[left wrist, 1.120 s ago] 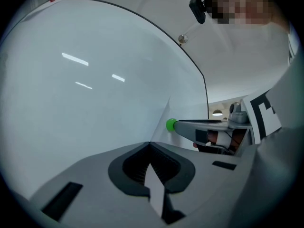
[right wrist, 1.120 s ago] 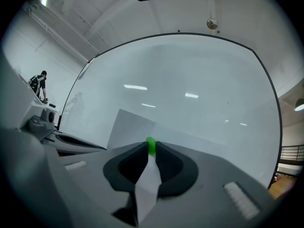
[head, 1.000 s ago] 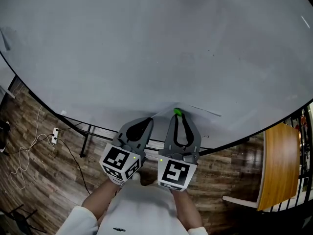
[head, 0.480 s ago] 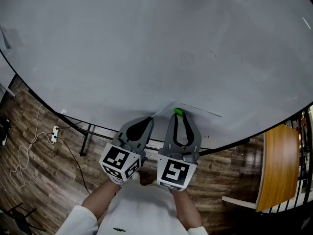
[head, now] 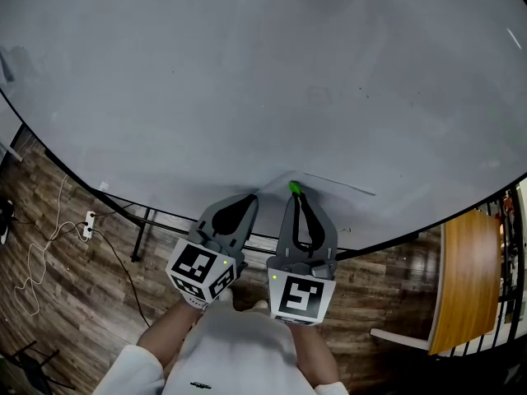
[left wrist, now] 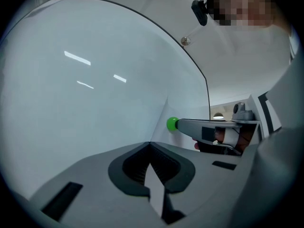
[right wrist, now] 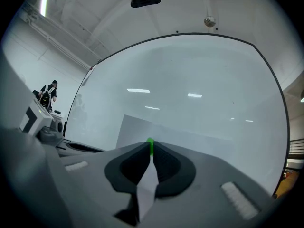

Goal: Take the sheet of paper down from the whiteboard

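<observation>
I'm taking the green magnet [head: 294,188] as my reference point. It sits low on the whiteboard [head: 247,72], and it pins the sheet of paper [right wrist: 137,129] flat against the board. From the head view the sheet is only a thin pale line running out to either side of the magnet. In the right gripper view it spreads as a lighter rectangle behind and around the magnet.

My right gripper [head: 295,197] points level at the board. Its jaws have just been closing and now clench on the magnet, which shows as a green sliver between the tips.

My left gripper [head: 249,197] is just left of the magnet, with its jaws pressed fully together. Their tips meet the board right at the sheet's left edge. I think they pinch that edge, but the paper is too thin there for me to be sure.

Well below the magnet, a wooden floor [head: 74,303] carries a loose white cable [head: 41,262]. A wooden tabletop [head: 469,278] stands far off to the magnet's lower right.
</observation>
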A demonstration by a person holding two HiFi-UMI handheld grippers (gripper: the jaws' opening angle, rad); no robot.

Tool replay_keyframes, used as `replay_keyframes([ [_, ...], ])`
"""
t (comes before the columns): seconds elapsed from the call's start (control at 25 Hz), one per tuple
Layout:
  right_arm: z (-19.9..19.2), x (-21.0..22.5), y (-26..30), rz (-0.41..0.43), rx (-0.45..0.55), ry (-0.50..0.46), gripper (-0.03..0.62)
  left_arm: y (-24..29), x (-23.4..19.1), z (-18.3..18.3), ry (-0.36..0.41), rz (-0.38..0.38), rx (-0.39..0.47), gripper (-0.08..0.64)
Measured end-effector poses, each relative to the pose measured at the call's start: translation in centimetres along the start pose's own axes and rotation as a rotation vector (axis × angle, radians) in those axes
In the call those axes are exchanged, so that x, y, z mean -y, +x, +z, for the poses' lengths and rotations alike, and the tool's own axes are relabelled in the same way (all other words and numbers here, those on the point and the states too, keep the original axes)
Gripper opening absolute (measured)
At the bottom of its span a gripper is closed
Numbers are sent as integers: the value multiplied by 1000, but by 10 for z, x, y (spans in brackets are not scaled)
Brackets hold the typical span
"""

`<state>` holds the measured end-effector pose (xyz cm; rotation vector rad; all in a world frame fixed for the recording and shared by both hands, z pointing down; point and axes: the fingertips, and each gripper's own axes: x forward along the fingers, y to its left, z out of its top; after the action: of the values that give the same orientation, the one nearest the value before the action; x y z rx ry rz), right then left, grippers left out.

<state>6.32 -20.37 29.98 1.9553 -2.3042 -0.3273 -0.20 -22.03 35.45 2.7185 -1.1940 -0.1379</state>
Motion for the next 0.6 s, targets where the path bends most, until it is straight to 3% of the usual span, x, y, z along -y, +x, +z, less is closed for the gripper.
replay_keyframes([
  [0.32, -38, -1, -16, 8, -62, 23, 31, 1, -1, 1, -10, -1, 8, 5],
  [0.6, -32, 3, -30, -8, -10, 81, 31, -2, -1, 0, -32, -5, 14, 5],
])
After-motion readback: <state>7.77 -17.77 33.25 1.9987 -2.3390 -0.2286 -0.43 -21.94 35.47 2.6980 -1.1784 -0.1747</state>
